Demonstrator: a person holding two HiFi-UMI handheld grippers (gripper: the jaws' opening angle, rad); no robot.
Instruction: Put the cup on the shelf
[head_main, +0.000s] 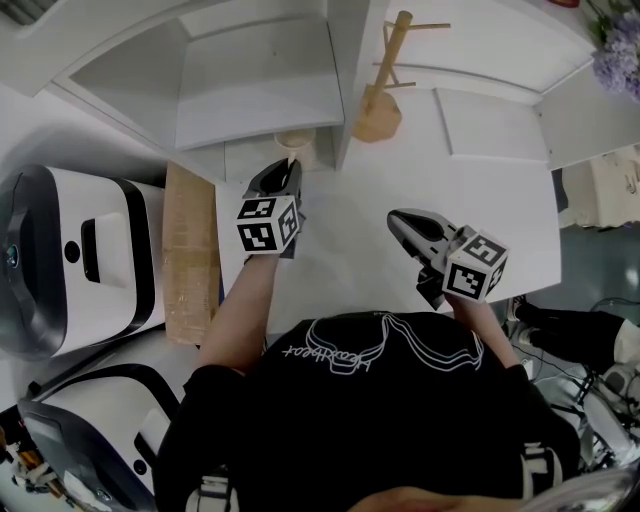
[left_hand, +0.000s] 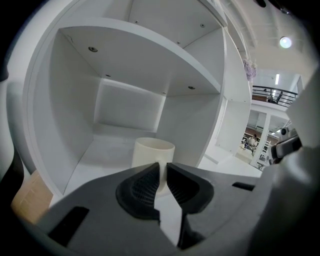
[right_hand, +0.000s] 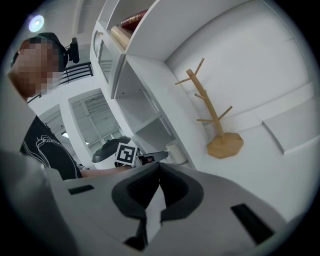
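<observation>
A cream cup (left_hand: 152, 150) stands upright on the floor of the white shelf's (left_hand: 130, 105) lower compartment, just inside its front edge. My left gripper (left_hand: 162, 172) reaches up to it, jaws drawn close with a thin pale piece of the cup, seemingly its handle, between the pads. The head view shows the cup (head_main: 295, 140) right at the left gripper's (head_main: 288, 170) tip. My right gripper (head_main: 400, 222) hovers over the white table, shut and empty. In the right gripper view, the right gripper (right_hand: 159, 172) faces the cup (right_hand: 176, 151) and the left gripper (right_hand: 150, 158).
A wooden mug tree (head_main: 378, 110) stands on the table right of the shelf's upright panel. A cardboard plank (head_main: 190, 260) lies left of my left arm, with white machines (head_main: 70, 260) beyond it. The table's right edge (head_main: 555, 230) is near the right gripper.
</observation>
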